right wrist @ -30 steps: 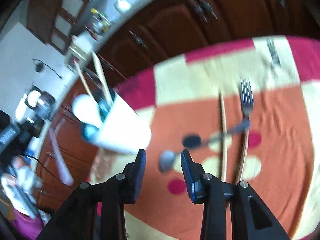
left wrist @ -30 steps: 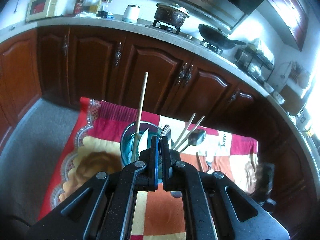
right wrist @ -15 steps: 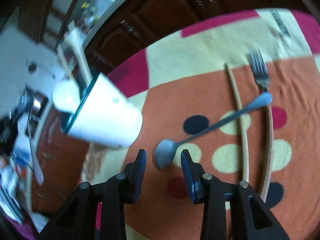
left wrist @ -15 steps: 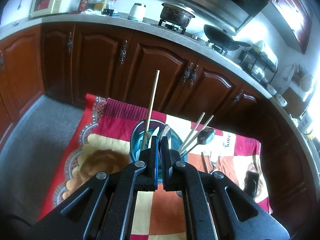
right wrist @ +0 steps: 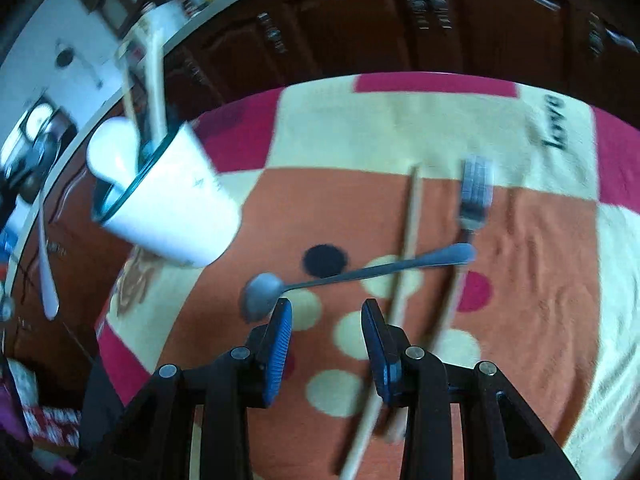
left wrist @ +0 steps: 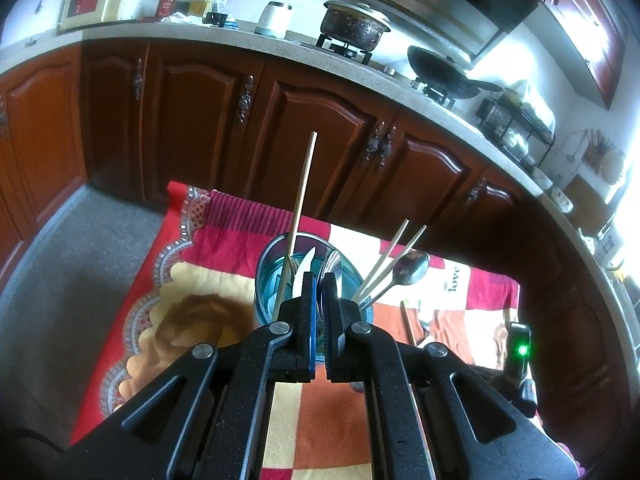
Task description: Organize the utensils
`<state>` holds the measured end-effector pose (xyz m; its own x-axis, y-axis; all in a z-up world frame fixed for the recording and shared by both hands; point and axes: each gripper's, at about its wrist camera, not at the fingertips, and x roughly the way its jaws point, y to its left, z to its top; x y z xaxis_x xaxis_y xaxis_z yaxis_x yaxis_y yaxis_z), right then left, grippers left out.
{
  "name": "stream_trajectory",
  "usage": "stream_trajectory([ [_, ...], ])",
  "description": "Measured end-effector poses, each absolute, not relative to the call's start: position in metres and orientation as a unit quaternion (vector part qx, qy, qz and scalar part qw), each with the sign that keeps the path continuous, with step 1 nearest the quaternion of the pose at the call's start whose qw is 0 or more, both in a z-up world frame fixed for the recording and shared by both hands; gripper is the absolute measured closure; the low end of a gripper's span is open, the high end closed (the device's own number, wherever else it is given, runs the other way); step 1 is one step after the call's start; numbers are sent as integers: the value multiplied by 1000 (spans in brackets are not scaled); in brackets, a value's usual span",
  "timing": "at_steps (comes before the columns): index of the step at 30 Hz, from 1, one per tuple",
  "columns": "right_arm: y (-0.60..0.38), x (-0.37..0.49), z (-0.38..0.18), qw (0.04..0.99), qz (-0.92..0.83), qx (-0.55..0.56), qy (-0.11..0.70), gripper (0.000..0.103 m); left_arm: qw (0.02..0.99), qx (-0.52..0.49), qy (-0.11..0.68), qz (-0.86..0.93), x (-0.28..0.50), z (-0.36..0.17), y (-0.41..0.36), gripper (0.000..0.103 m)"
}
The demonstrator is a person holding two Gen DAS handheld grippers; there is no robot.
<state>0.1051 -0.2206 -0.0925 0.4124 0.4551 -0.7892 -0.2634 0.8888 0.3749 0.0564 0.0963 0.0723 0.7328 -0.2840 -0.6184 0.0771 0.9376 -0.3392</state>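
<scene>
In the right wrist view the right gripper (right wrist: 326,332) hangs just above the patterned red, orange and cream cloth (right wrist: 540,280) that covers the worktop, its blue-padded fingers (right wrist: 278,340) spread wide with nothing between them. The grey metal spoon (right wrist: 360,274) lies in the middle of the frame, bowl at centre left just beside the left finger, handle running to the right across a pale wooden chopstick (right wrist: 406,256) and towards the metal fork (right wrist: 474,196), which lies in the right half of the frame. A second wooden stick seems to lie under the fork, though blur makes that uncertain.

The spoon looks light, stiff and smooth, so it would probably slip if pinched on the rounded bowl. The narrow neck just behind the bowl, or the flat handle where it rides up on the chopstick, looks the surer place to grip, across its width.

The white cup with a teal inside (right wrist: 172,216) stands at centre left, already bristling with utensils. In the left wrist view the same cup (left wrist: 272,280) sits at the frame's centre, and the left gripper (left wrist: 319,292) is right at its near rim with fingers nearly together; whether they pinch the rim or an item inside cannot be told.
</scene>
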Motion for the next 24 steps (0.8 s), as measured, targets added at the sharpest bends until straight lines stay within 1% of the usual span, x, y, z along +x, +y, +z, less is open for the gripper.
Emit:
stream_trajectory([
  [4,-244,111,-83,845,186,134,482,69,918,-147,354,-100,57,71,94,102],
  [8,-253,131,-81,855,150,131,479,69,917,-147,356,-102,55,70,92,102],
  [17,-273,179,-105,865,77,101,485,69,915,-147,361,-104,57,67,91,102],
  [20,-285,192,-116,864,74,107,487,69,915,-151,361,-100,60,68,95,102],
  [24,-290,202,-117,870,99,115,470,70,913,-151,366,-95,66,66,96,102],
])
